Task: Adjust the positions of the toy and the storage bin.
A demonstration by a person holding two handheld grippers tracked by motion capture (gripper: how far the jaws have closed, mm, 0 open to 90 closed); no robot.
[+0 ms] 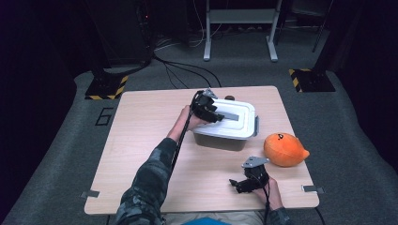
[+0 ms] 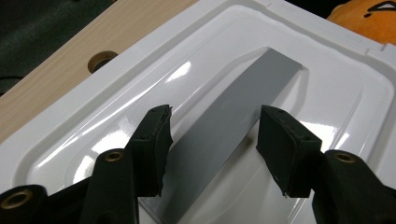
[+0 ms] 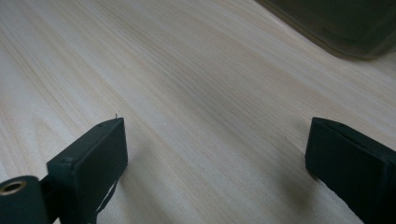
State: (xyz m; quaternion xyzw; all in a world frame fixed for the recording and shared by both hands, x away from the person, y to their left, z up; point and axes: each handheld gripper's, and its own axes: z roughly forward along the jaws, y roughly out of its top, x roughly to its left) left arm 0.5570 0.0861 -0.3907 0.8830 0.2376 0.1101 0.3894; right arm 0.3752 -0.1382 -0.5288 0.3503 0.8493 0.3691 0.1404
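Your right gripper (image 1: 241, 183) sits nearest the camera, at the table's 5 o'clock, jaws spread wide over bare wood with nothing between them. Your left gripper (image 1: 217, 114) is on the lid (image 1: 237, 123) of the storage box (image 1: 220, 140) near table centre, towards 1 o'clock; its jaws straddle the grey handle strip (image 2: 233, 130), one pad at either edge, and a gap shows on both sides, so the pads do not press on it. Count: one box, one white lid seated on it, one grey handle, one orange plush toy (image 1: 284, 149) just beside the box at 4 o'clock, two grippers. Surface: one light wooden table (image 1: 141, 140), with a round hole (image 2: 101, 59) beside the box. Room: grey carpet, cables at 12 o'clock, two yellow-and-black striped stand bases (image 1: 107, 87)
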